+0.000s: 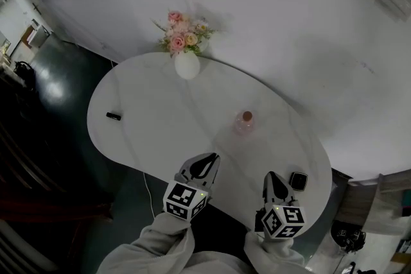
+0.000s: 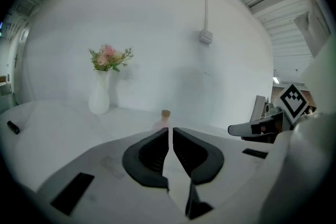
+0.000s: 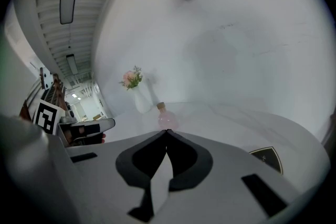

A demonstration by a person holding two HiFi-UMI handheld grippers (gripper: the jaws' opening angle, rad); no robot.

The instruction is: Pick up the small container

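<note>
Container point(image 1: 244, 122) first: small, pinkish, round-bellied, corked. Stands upright on the bench point(image 1: 154, 138), right of its middle, clear of every edge, touching nothing. Lies ahead of both grippers and well apart from each, somewhat nearer the right gripper point(image 1: 272, 178) than the left gripper point(image 1: 207, 160).

Left fingers point(image 2: 149, 157) pressed together with only a hairline slit, nothing between. Same on the right: tips touching, empty.

Probably the reach, not yet begun. Spread one pair of fingers wide before closing in. Come in low and level from the near edge. Straddle the belly below the cork, not the narrow neck. Squeeze gently, the round body likely being slick. Lift straight up and keep it upright.

Contents: translucent pink body, impossible to tell whether liquid or tinted wall. Corked, so probably little spill risk. At the far edge, white vase point(image 1: 187, 65) holding pink and cream flowers. Small dark object point(image 1: 113, 116) near the left edge; black square thing point(image 1: 298, 180) at the near right corner, just beside the right gripper. Neither in the way.
</note>
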